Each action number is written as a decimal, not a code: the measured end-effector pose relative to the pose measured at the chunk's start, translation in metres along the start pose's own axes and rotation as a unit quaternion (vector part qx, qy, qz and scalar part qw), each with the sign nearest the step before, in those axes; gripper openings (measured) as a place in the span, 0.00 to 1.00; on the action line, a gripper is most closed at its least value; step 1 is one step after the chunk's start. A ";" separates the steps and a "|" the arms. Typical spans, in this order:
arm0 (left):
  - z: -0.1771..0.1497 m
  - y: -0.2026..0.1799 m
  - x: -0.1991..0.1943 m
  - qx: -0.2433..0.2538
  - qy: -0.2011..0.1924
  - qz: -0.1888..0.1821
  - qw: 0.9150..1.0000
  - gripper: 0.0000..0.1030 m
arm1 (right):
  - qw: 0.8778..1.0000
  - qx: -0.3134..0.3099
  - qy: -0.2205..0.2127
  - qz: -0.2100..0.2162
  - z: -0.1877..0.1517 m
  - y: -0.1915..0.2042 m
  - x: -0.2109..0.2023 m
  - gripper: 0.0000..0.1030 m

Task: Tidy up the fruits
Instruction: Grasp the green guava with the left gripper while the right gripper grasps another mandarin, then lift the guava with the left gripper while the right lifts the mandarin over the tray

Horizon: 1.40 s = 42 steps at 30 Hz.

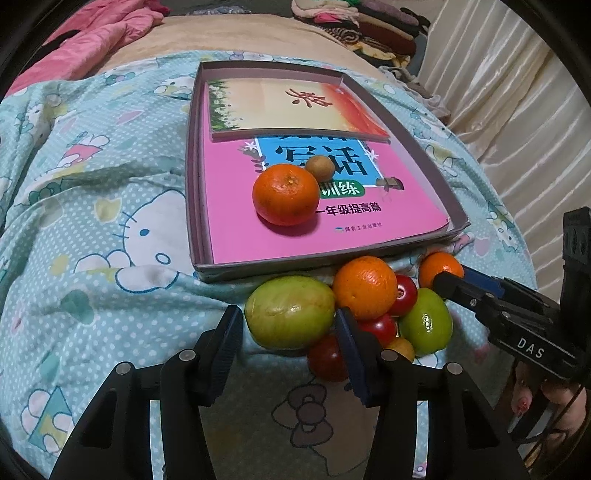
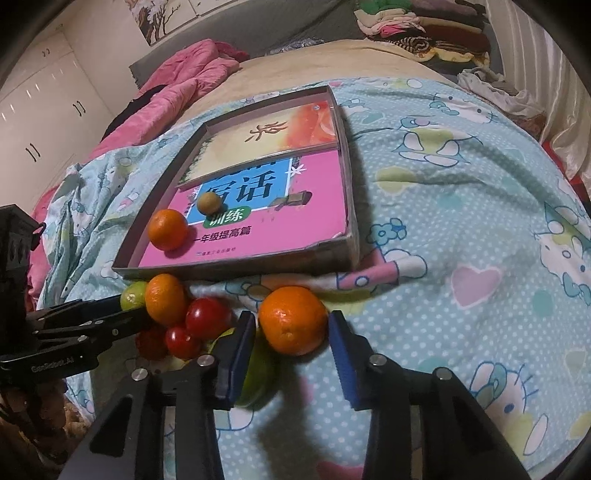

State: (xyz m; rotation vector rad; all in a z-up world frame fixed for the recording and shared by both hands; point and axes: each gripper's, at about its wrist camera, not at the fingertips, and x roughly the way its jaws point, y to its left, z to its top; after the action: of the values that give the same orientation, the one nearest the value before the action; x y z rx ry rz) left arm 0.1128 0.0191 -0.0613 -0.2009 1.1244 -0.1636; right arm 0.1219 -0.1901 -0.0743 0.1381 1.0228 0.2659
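A shallow grey box (image 1: 207,192) (image 2: 236,264) with books inside lies on the bed. In it sit an orange (image 1: 285,194) (image 2: 168,229) and a small brown fruit (image 1: 320,168) (image 2: 208,202). In front of the box lies a pile of fruit: a large green fruit (image 1: 290,312), oranges (image 1: 365,287) (image 2: 165,299), red tomatoes (image 1: 406,295) (image 2: 207,318) and a smaller green fruit (image 1: 426,321). My left gripper (image 1: 290,336) is open, its fingers on either side of the large green fruit. My right gripper (image 2: 291,345) is open around an orange (image 2: 293,320) at the pile's right end.
The Hello Kitty bedsheet (image 1: 110,229) (image 2: 461,229) covers the bed. A pink quilt (image 2: 177,85) lies at the far left. Folded clothes (image 2: 424,26) are stacked at the far end, and a curtain (image 1: 517,92) hangs on the right.
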 end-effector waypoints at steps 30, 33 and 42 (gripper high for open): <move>0.002 -0.007 0.011 0.017 -0.004 0.012 1.000 0.50 | 1.000 -0.017 0.006 0.014 0.006 0.003 0.009 0.37; 0.001 -0.004 0.004 0.007 -0.014 0.001 1.000 0.50 | 1.000 -0.010 -0.002 0.021 0.005 0.000 0.003 0.37; -0.001 0.005 -0.019 -0.010 -0.039 -0.005 0.999 0.50 | 0.998 -0.012 -0.046 0.048 0.006 0.002 -0.020 0.37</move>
State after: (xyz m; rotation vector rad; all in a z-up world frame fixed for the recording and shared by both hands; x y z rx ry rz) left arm 0.1034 0.0283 -0.0462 -0.2283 1.0478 -0.1531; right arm 0.1168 -0.1939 -0.0547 0.1760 0.9217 0.3563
